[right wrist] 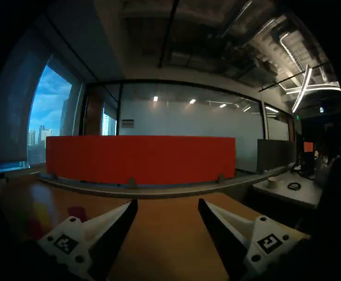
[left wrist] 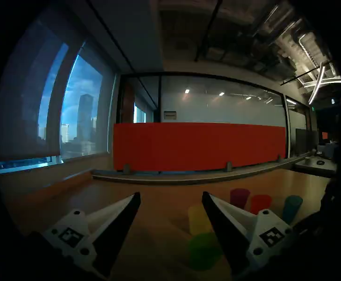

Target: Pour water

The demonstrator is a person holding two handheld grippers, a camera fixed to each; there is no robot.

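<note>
Several coloured plastic cups stand on the wooden table in the left gripper view: a purple cup (left wrist: 239,197), an orange-red cup (left wrist: 260,203), a teal cup (left wrist: 292,208), a yellow cup (left wrist: 199,220) and a green cup (left wrist: 204,250). My left gripper (left wrist: 170,202) is open above the table, the yellow and green cups just beyond its right finger. My right gripper (right wrist: 167,207) is open over bare wood with nothing between its fingers. To its left a purple cup (right wrist: 77,212) and a yellow cup (right wrist: 41,213) show dimly.
A red partition (left wrist: 198,146) runs along the table's far edge, with a glass wall behind it. Windows (left wrist: 79,114) lie to the left. A neighbouring desk (right wrist: 287,187) with a small cup and a cable stands at the right.
</note>
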